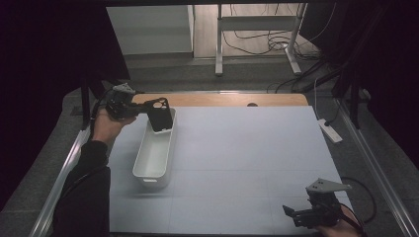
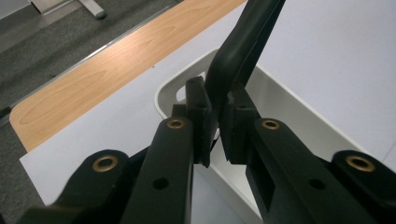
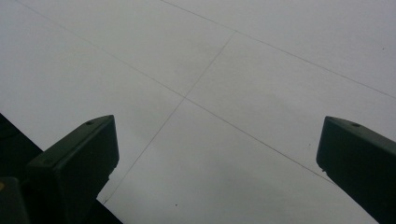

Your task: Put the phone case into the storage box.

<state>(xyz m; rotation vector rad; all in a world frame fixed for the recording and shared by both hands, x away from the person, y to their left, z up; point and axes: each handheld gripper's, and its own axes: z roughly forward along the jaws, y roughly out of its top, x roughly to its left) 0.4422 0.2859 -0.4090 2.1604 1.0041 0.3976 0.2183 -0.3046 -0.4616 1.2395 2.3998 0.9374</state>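
White bin [image 1: 154, 153], long and narrow with rounded corners, stands on the left part of the table [image 1: 247, 163], its far end near the far left corner. The left gripper [image 1: 148, 109] is held above this far end by the person's left hand [image 1: 106, 126], and its jaws are closed on a flat black piece [image 1: 160, 114] with holes in it, which hangs over the open bin. In the left gripper view the two jaws press the black piece [image 2: 238, 51] from both sides, with the rim of the bin [image 2: 182, 84] just behind them.

A pale sheet with thin straight lines covers the table; along the far edge a strip of bare wood [image 1: 227, 99] is visible. Behind the table there is a grey floor, the white legs of another stand [image 1: 219, 44], and loose cables [image 1: 267, 42] on the floor. A white power strip [image 1: 330, 130] lies beside the right edge.

Near the right front corner, the right gripper [image 1: 291, 213] rests low over the sheet, its jaws wide apart and holding nothing.
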